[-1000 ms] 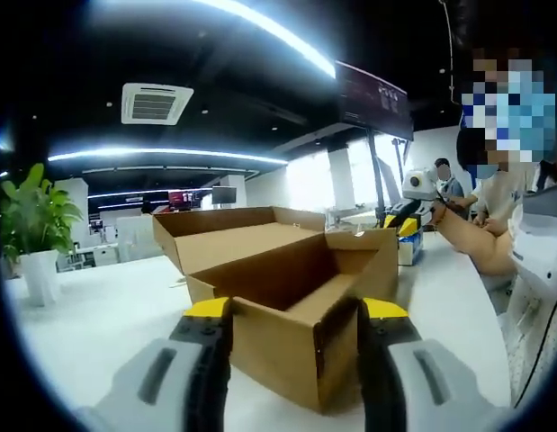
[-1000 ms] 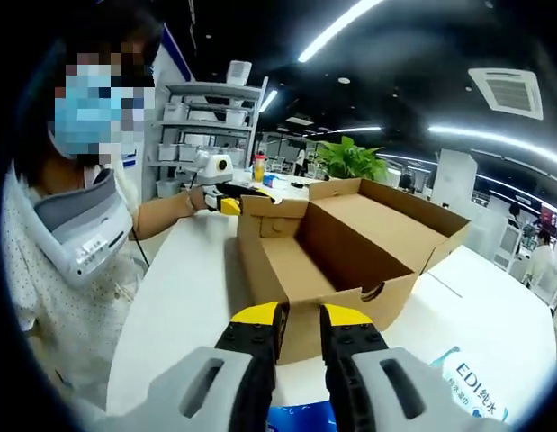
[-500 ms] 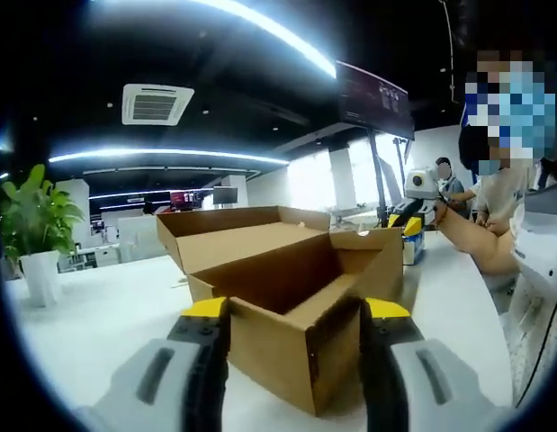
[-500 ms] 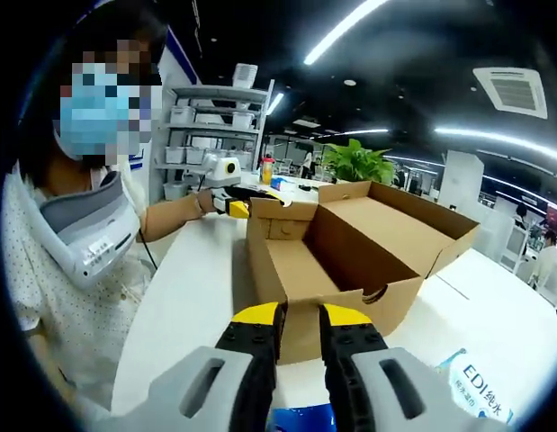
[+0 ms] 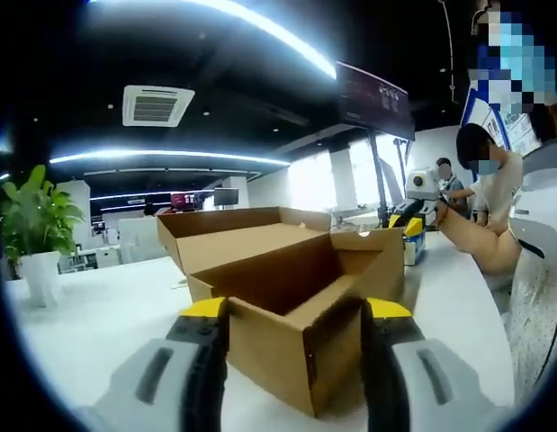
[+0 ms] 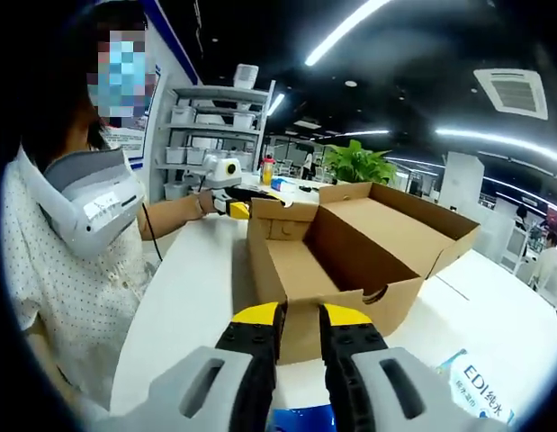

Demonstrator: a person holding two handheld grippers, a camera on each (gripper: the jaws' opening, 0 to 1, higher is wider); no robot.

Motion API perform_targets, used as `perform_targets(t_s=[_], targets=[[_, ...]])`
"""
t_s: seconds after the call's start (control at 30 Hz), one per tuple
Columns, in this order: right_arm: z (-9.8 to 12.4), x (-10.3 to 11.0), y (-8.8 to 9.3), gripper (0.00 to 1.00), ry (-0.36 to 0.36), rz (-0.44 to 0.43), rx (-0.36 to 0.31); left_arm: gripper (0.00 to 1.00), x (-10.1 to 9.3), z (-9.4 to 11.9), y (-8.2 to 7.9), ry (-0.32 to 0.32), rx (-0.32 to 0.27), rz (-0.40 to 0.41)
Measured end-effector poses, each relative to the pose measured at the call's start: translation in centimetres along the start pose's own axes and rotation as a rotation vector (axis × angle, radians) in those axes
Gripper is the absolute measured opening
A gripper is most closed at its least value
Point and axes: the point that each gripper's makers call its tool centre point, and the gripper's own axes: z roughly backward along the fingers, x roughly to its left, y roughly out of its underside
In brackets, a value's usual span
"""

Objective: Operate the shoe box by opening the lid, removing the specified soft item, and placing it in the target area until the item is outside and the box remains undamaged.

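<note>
The white bench [image 5: 98,315] carries everything here and runs off the edge of both views. On it stands the brown cardboard shoe box [image 5: 300,310], its lid [image 5: 229,236] thrown back and resting open behind the body. In the left gripper view one corner of the box points at the camera and the long axis runs away toward the upper left; in the right gripper view the box [image 6: 336,270] presents a short end wall with an oval finger hole, its long axis running away from the camera and the lid [image 6: 404,216] spread out to the right. The inside looks like bare cardboard as far as it shows, but the near walls hide the floor of the box in both views.

A person in a dotted white top [image 6: 76,288] stands at the bench edge, cut off by the frame. A potted plant [image 5: 31,238] sits at the far left of the bench.

The left gripper [image 5: 296,315] has its jaws spread wide on either side of the near box corner, grasping nothing. The right gripper [image 6: 299,317] has its jaws drawn nearly together with a thin gap, nothing visible between them. Below them, cut off at the bottom, lies a blue and white packet [image 6: 480,382] with partly legible print.
</note>
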Motion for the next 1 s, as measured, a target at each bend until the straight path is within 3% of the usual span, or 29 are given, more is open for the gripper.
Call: perform_targets(t_s=[0.57,0.6,0.67,0.77,0.83,0.9,1.0], targets=[[0.5,0.2,0.0,0.17,-0.011,0.032,-0.044,0.6,-0.1,0.5,-0.2,0.008,0.003,-0.004],[0.7,0.3,-0.3,0.16,-0.017,0.039,-0.061,0.58,-0.1,0.9,-0.6,0.01,-0.009,0.015],[1.7,0.1,-2.4,0.17,0.0,0.035,-0.172,0.53,0.2,1.4,-2.2,0.002,-0.086,0.053],[3.5,-1.1,-4.5,0.19,0.065,0.01,-0.314,0.48,1.0,3.2,-5.4,-0.02,-0.248,0.08],[4.1,-1.9,-4.9,0.21,0.096,-0.016,-0.353,0.49,1.2,4.2,-6.8,-0.02,-0.318,0.128],[4.3,-2.7,-4.8,0.21,0.124,-0.034,-0.363,0.49,1.7,4.7,-7.2,-0.018,-0.338,0.169],[3.8,-3.3,-4.6,0.22,0.15,-0.044,-0.362,0.48,2.2,4.7,-7.4,-0.039,-0.322,0.173]])
